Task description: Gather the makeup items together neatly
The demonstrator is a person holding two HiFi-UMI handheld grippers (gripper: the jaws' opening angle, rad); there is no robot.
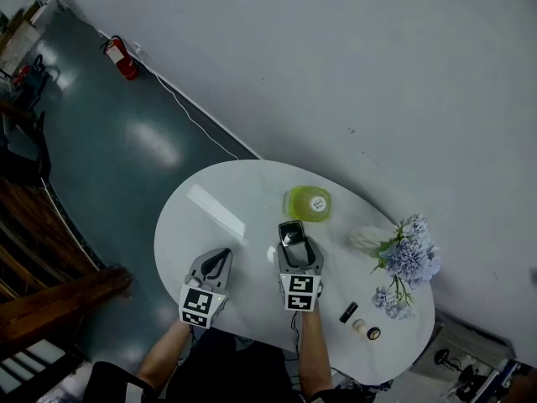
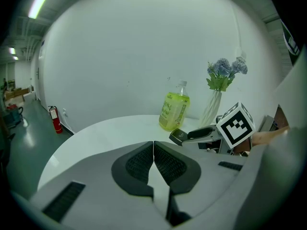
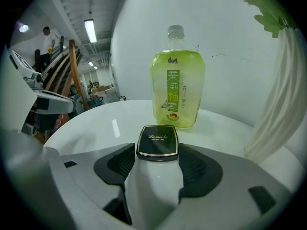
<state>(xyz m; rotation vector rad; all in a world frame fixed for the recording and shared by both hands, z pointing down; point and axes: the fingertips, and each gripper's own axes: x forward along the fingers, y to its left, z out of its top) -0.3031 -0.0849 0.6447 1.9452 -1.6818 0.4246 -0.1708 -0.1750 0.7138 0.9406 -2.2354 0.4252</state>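
A black square compact (image 3: 157,140) with a gold rim lies flat on the white table (image 1: 218,217). It sits between the tips of my right gripper (image 3: 157,163), whose jaws stand wide on either side of it. The head view shows the compact (image 1: 291,232) just beyond the right gripper (image 1: 293,242). To the left, my left gripper (image 1: 218,260) hovers over bare table. Its pads (image 2: 144,163) are pressed together with nothing between them. A black lipstick (image 1: 348,312) and two small round items (image 1: 367,330) lie near the table's right front edge.
A yellow-green drink bottle (image 1: 309,203) stands just behind the compact. A white vase of blue flowers (image 1: 407,254) stands at the right. Dark floor, a red fire extinguisher (image 1: 123,59) and wooden stairs lie left of the table.
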